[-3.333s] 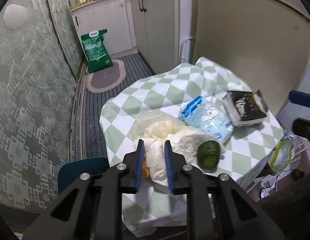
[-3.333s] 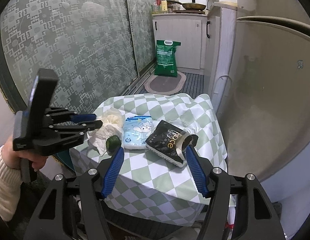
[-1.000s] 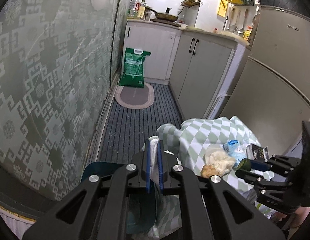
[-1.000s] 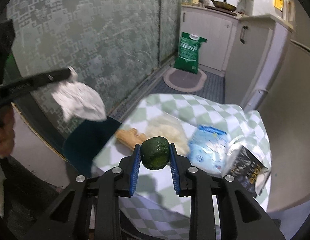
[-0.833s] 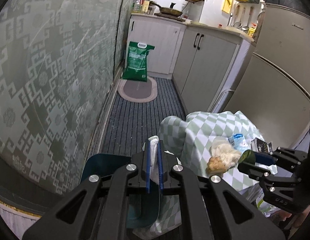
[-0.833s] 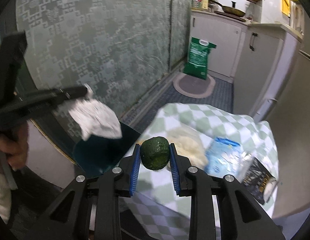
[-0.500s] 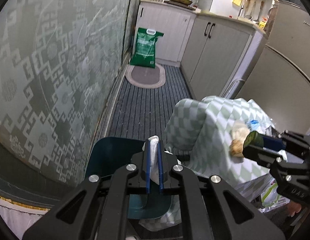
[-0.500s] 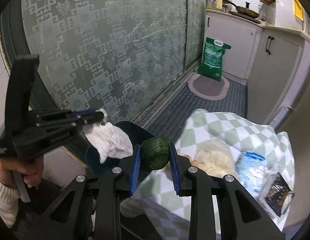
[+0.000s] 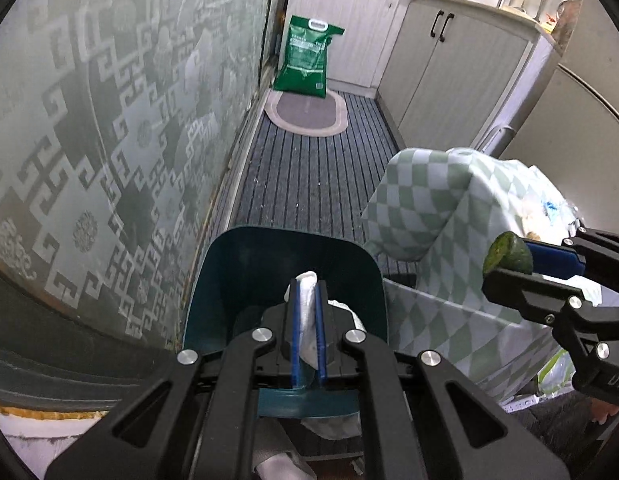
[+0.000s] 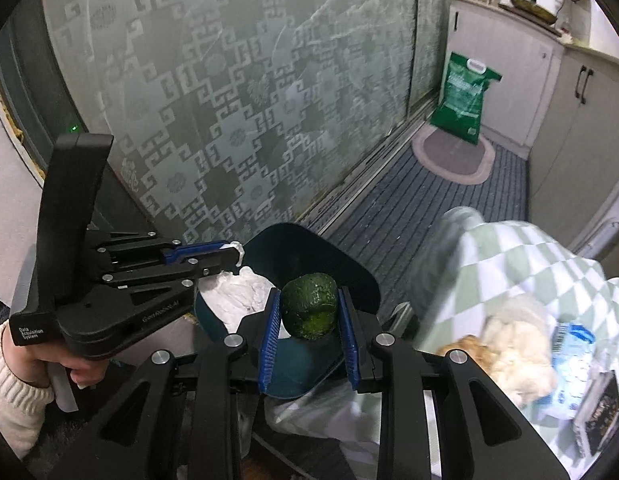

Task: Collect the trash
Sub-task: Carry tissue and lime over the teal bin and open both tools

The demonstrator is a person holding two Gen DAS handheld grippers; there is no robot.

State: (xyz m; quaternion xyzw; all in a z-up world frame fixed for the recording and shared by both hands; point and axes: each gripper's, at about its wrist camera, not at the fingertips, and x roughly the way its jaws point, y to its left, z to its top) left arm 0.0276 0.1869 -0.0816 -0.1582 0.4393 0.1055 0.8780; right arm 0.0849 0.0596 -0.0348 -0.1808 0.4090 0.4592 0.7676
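My left gripper [image 9: 305, 292] is shut on a crumpled white tissue [image 9: 307, 320] and holds it over the open dark teal trash bin [image 9: 245, 264]. In the right wrist view the tissue [image 10: 237, 296] hangs from the left gripper [image 10: 235, 254] into the bin [image 10: 349, 272]. My right gripper [image 10: 309, 312] is shut on a dark green avocado [image 10: 309, 310], just above the bin's near side. The avocado also shows in the left wrist view [image 9: 509, 258], to the right of the bin.
A small table with a green-and-white checked cloth [image 10: 549, 264] stands right of the bin, with a pale lumpy food scrap [image 10: 513, 340], a blue wipes pack [image 10: 569, 360] and a black packet [image 10: 597, 412]. A frosted glass door [image 9: 89, 120] is at left, a green sack [image 9: 309, 60] and cabinets [image 9: 449, 72] beyond.
Both grippers have swung left from the table to over the teal bin, the left with the tissue and the right with the avocado. The tissue now hangs inside the bin's mouth.
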